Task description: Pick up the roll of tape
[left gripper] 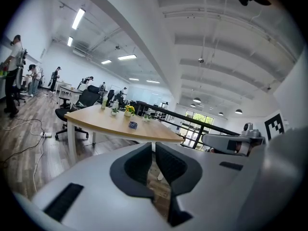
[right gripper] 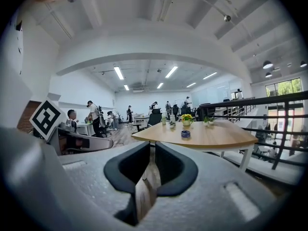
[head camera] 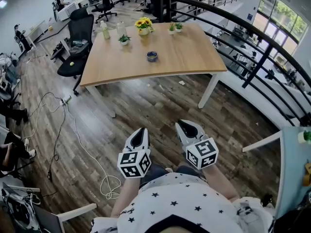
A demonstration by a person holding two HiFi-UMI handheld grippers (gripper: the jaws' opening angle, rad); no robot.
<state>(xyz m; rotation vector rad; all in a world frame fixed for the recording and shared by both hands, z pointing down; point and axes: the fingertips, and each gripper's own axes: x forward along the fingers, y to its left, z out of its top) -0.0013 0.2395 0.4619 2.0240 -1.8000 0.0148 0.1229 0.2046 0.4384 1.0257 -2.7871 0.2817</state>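
The left gripper [head camera: 141, 131] and the right gripper [head camera: 183, 126] sit low and close to the person's body, each matt grey shell with its black ribbed pads closed together on nothing. This looks like a stance for walking up, with the reach not yet begun. The roll of tape [head camera: 152, 56], a small dark-blue ring, lies flat near the middle of the smooth pale-wood table [head camera: 194, 62], far ahead across the dark plank floor [head camera: 146, 101].
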